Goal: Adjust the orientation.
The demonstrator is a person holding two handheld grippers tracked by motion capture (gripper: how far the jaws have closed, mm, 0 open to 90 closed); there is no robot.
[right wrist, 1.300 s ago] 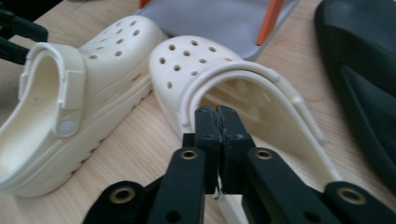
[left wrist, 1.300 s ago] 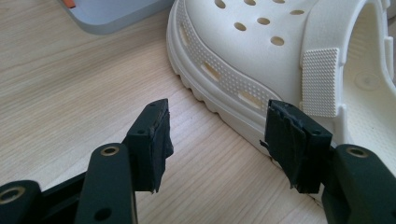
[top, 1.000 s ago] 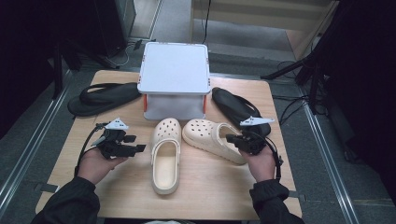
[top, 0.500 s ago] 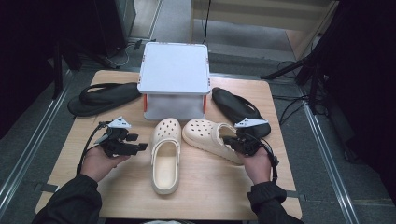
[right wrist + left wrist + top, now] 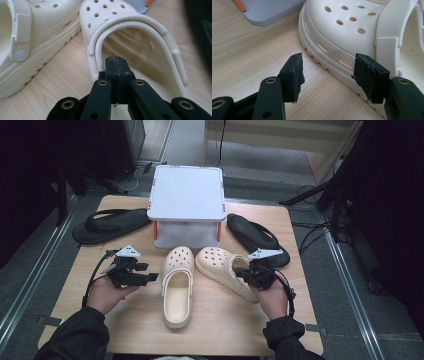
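A: Nearest the person, what are the two tools doing?

B: The left gripper hovers just left of the left clog, jaws standing wide apart with nothing between them; in the left gripper view one pad sits close beside that clog's sole, though whether it touches cannot be told. The right gripper has its jaws pressed together at the heel edge of the right clog, tips just inside the shoe's opening. Whether a bit of the rim or strap is pinched there is hard to say; no material shows between the pads.

A: And where do the clogs lie?

B: Both cream clogs rest on the wooden table at its middle, the left one pointing straight away, the right one angled with its toe toward the left. Beyond them stands a lidded grey storage box, and a black flip-flop lies on each side of it, one far left, one far right.

A: Which step is this, then?

B: It looks like the start of taking hold of the pair. Next, the left jaws likely need to close over the left clog's side wall, while the right needs a sure hold on its heel rim before any lift.
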